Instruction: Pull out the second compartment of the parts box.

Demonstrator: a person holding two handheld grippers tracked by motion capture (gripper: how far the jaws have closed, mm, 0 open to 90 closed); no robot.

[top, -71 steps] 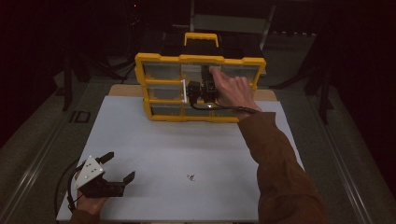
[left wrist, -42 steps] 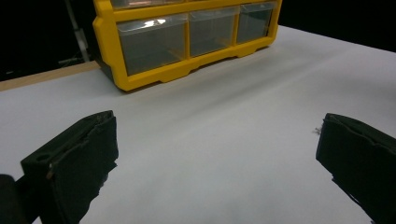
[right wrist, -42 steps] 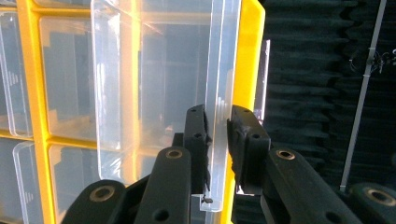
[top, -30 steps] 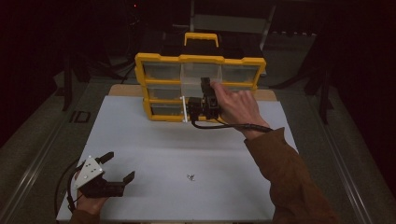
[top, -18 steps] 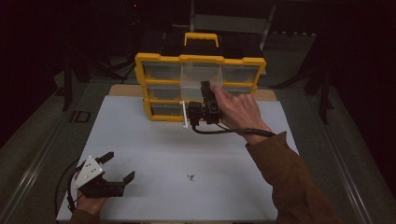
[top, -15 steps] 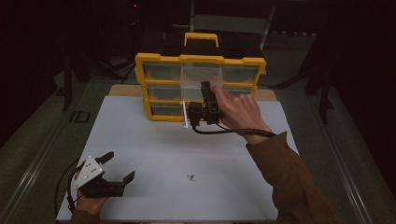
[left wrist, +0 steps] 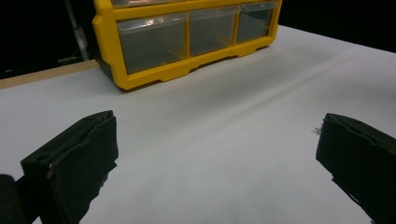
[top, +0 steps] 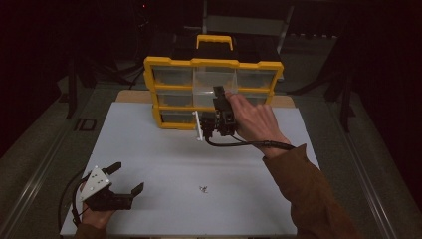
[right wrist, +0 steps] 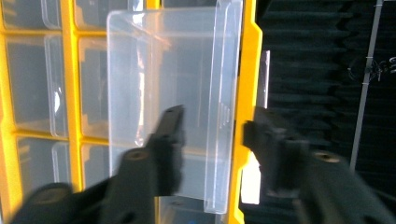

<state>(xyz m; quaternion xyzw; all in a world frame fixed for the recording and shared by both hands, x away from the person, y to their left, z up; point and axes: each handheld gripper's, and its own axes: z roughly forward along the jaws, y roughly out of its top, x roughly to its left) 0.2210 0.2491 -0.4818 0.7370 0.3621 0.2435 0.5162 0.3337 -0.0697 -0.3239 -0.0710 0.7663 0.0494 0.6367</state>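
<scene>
Right gripper (top: 213,121) drawn back from yellow organizer (top: 213,89), jaws clamped on clear drawer (right wrist: 175,107) front, pulling it out. Left gripper (top: 117,179) idle, jaws wide apart, empty, parked clear on white table (top: 239,169).

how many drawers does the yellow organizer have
9, in three rows of three on the yellow organizer: top row, middle row and bottom row. The top middle drawer is pulled partway out. The right gripper and hand cover part of the lower right ones.

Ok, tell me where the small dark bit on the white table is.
In the high view the small dark bit lies on the white table, near its front edge, between the left gripper and the person's right sleeve.
</scene>
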